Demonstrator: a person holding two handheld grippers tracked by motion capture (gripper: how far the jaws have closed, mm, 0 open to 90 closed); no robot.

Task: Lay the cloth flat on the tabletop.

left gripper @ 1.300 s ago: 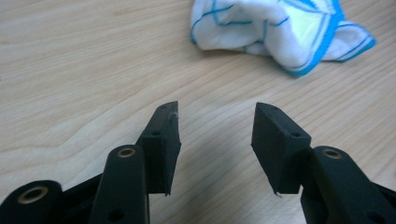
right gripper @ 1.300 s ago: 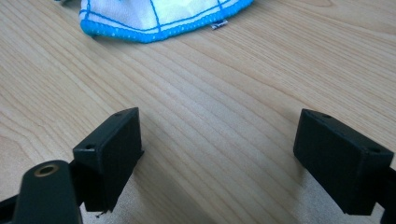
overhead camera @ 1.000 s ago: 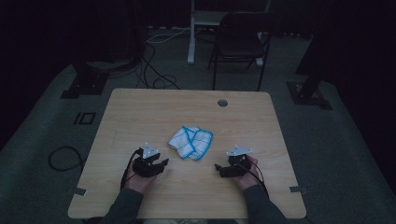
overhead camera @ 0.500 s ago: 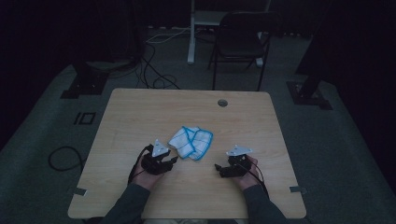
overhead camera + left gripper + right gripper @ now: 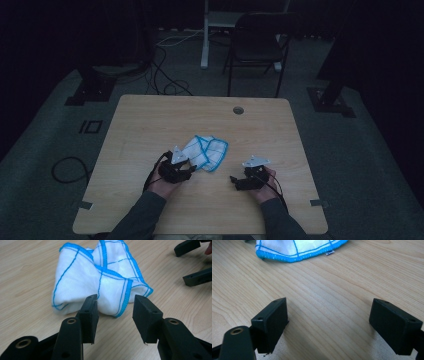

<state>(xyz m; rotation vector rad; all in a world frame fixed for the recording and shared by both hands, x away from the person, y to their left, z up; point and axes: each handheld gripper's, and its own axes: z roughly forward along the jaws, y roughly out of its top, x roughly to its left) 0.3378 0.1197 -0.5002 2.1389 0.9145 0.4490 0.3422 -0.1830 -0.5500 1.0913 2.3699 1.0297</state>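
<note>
A crumpled white cloth with blue stitched edges (image 5: 205, 152) lies near the middle of the wooden table (image 5: 150, 120). My left gripper (image 5: 189, 170) sits at the cloth's near left edge, held in a hand. In the left gripper view the cloth (image 5: 100, 277) bulges just ahead of my left gripper (image 5: 116, 305). Its jaws stand open, and a blue-edged fold reaches between the tips without being pressed. My right gripper (image 5: 234, 180) rests to the right of the cloth and points left. It is open (image 5: 329, 312) over bare wood, with the cloth's edge (image 5: 297, 247) farther ahead.
The table has a round cable hole (image 5: 238, 110) near its far edge. A dark chair (image 5: 260, 45) stands beyond the table, and cables (image 5: 67, 170) lie on the floor at the left. The right gripper's black jaws (image 5: 192, 262) show at the left gripper view's upper right.
My left gripper has moved right and a little forward, up to the cloth's near edge. The right hand and the cloth have stayed put.
</note>
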